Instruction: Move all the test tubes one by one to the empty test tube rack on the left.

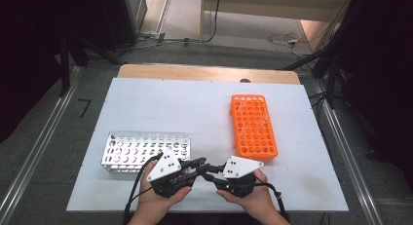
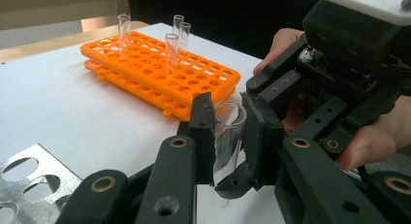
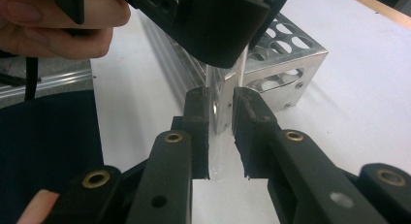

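One clear test tube (image 2: 229,136) is held by both grippers near the table's front middle. My left gripper (image 2: 229,120) is shut on its upper part, just under the open mouth. My right gripper (image 3: 221,112) is shut on the same tube (image 3: 222,129) lower down. In the high view the left gripper (image 1: 202,165) and the right gripper (image 1: 211,170) meet tip to tip, each in a hand. An orange rack (image 1: 253,125) lies at the right with several clear tubes (image 2: 172,49) upright in it. A silver metal rack (image 1: 146,149) stands at the front left.
The white tabletop (image 1: 170,108) has free room behind the two racks. The table's front edge (image 1: 209,209) runs just under the person's hands. Cables lie on the floor beyond the far edge.
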A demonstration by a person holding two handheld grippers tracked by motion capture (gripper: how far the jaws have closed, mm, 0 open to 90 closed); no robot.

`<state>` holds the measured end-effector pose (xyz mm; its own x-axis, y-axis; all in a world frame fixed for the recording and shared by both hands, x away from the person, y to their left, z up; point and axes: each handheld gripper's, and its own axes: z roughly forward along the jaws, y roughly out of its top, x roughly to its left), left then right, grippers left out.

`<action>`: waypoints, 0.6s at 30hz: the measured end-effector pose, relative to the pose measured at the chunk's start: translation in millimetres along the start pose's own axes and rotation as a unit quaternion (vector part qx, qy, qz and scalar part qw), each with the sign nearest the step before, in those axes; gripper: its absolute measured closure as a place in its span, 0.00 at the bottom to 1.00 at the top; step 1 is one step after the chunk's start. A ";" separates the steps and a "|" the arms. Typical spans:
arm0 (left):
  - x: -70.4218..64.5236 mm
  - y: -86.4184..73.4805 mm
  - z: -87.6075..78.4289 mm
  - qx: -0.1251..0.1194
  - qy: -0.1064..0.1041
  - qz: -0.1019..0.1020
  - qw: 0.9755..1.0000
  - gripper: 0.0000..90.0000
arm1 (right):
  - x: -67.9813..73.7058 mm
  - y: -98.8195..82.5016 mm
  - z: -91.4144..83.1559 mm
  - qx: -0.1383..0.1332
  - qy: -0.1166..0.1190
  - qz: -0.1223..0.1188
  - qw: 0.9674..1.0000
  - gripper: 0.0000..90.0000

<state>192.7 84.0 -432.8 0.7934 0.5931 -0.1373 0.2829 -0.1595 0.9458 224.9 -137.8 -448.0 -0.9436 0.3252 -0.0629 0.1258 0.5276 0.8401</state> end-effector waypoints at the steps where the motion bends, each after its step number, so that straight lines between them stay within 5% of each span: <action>1: 0.7 0.2 -0.2 -0.002 -0.001 -0.001 1.000 0.84 | 0.0 0.1 -0.2 -0.001 0.001 0.000 1.000 0.83; 8: 2.6 1.3 -1.2 -0.004 -0.009 -0.005 1.000 0.84 | -0.4 -0.5 -0.9 -0.007 0.004 0.003 1.000 0.81; 18: 10.9 7.9 -5.5 -0.005 0.010 -0.007 1.000 0.84 | -10.9 -2.3 -13.3 -0.039 -0.005 0.028 0.999 0.56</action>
<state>200.6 93.6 -425.2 0.7787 0.6106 -0.1444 0.2882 -0.1437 0.9467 230.8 -153.0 -442.1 -0.9323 0.3611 -0.0196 0.1543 0.4462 0.8815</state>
